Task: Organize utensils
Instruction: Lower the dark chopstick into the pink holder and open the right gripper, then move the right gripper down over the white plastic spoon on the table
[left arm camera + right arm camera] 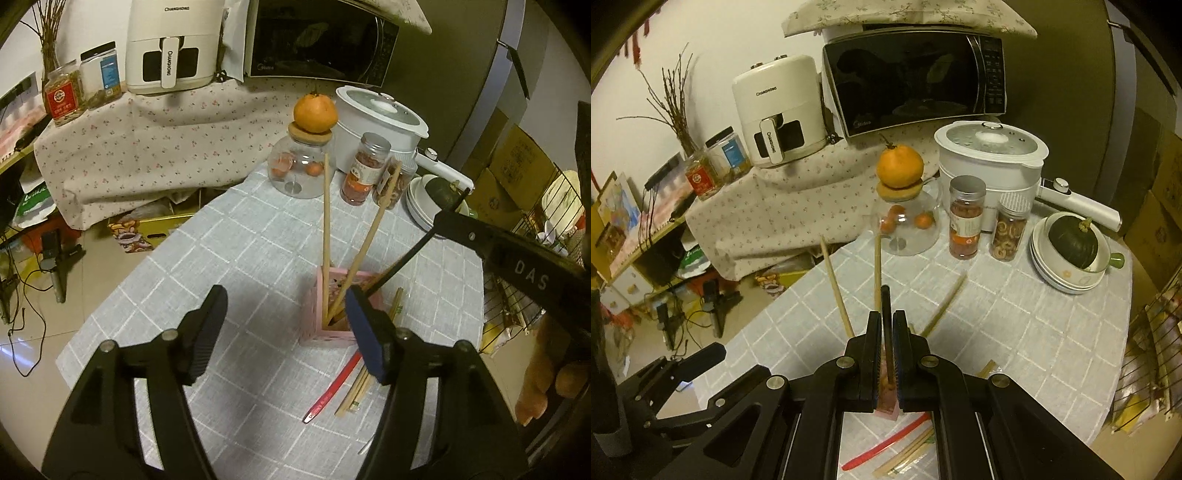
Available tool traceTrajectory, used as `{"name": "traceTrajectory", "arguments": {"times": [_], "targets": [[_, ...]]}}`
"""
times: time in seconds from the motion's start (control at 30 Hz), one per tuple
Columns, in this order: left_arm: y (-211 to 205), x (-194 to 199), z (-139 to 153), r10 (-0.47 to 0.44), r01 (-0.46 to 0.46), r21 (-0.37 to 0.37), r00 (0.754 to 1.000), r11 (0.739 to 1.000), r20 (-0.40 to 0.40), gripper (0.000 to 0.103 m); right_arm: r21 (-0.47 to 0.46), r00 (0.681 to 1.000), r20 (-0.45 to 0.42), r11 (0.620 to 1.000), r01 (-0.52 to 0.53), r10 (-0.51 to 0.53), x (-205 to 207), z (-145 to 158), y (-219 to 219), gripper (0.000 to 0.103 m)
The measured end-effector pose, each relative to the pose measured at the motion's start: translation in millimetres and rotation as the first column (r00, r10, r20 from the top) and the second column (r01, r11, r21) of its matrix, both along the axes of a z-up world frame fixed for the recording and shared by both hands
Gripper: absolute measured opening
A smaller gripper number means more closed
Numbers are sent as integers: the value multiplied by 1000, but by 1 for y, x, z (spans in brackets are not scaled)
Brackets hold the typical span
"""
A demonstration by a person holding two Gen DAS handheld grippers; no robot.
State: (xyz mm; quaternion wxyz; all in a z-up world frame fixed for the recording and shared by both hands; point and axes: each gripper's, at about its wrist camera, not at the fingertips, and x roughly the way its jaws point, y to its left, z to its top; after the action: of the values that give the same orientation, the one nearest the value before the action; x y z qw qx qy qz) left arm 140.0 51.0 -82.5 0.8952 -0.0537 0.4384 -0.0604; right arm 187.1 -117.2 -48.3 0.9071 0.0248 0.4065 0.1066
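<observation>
Now our right gripper (885, 325) pinches a thin black stick (885, 301) over the small pink square holder (325, 325) to drop it in, while our left gripper (284, 306) hangs open and empty beside it.

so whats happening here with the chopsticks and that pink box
A person is sorting utensils into a pink holder on the checked tablecloth. The right gripper is shut on a black chopstick, whose lower end is at the holder's mouth. The left gripper is open with nothing in it, beside the holder. Two wooden chopsticks already stand in the holder; a red utensil and more chopsticks lie on the cloth beside it.
</observation>
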Motion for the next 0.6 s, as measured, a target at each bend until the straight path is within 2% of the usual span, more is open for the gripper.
{"name": "traceTrajectory", "arguments": {"times": [0.07,0.17,0.23,0.3,0.37,0.43,0.6], "targets": [[0,0,0,-2,2,4,1000,1000,-2,68,3,1000,5,1000,-4,4,-2,3,0,8],[-1,-1,-1,-10,10,12,1000,1000,-5,69,29,1000,17,999,-12,12,-7,11,-4,17],[-4,-3,-2,-19,19,20,1000,1000,-7,75,39,999,34,999,-18,16,-15,21,-8,19],[-6,-6,-3,-26,26,21,1000,999,-12,76,41,999,46,999,-21,20,-21,28,-12,20],[-8,-8,-5,-44,44,18,999,999,-25,76,46,999,49,999,-22,19,-30,33,-19,27],[-10,-10,-9,-64,65,8,997,998,-44,77,42,999,47,999,-16,14,-36,33,-26,44],[-13,-12,-24,-103,99,-41,987,994,-121,81,-11,1000,-7,1000,-6,6,-44,19,-45,46]]}}
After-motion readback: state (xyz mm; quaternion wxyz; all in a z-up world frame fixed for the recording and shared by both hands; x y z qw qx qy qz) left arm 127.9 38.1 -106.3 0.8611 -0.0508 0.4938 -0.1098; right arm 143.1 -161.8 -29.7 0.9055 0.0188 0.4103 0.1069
